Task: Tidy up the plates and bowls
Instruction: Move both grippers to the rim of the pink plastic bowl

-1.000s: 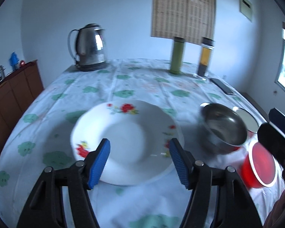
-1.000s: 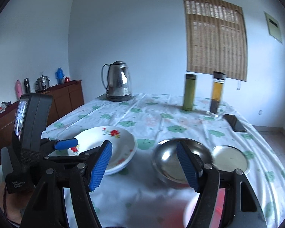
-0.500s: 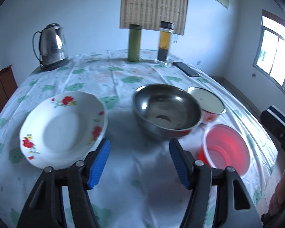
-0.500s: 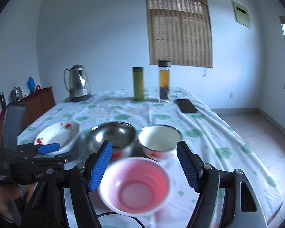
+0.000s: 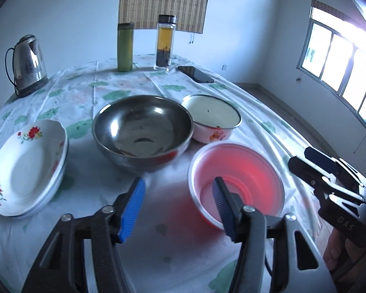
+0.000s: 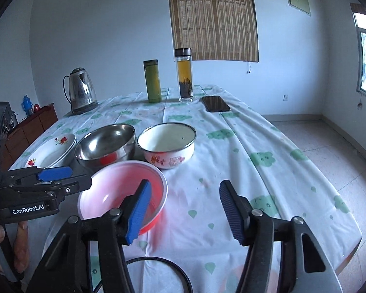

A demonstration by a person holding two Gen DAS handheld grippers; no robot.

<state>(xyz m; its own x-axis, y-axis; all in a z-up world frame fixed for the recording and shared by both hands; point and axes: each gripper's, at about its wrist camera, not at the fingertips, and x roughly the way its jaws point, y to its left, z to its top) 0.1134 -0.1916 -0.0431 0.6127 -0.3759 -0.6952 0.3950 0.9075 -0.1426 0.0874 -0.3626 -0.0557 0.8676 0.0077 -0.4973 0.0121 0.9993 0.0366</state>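
We have both grippers over the near edge of the table (image 6: 268, 146), neither gripping anything. Left gripper (image 5: 178, 207): jaws apart and empty, they've just been narrowing; its right pad overlaps the near-left rim of the red bowl (image 5: 236, 183) in view, contact can't be confirmed. Right gripper (image 6: 183, 210): jaws also just been narrowing, spread with only tablecloth between them; its left pad sits in front of the red bowl's right rim, bowl not between the pads.

From the left gripper: steel bowl (image 5: 142, 131) straight ahead, white enamel bowl (image 5: 212, 119) ahead-right and just beside the steel one, stack of white floral plates (image 5: 26, 166) off to the left, apart from the steel bowl. Red bowl is nearest, just right of centre.

Further out past the bowls: kettle (image 5: 28, 66) far left, green flask (image 5: 125, 46) and tea bottle (image 5: 164, 42) side by side, phone (image 5: 195, 74) lying flat right of them.
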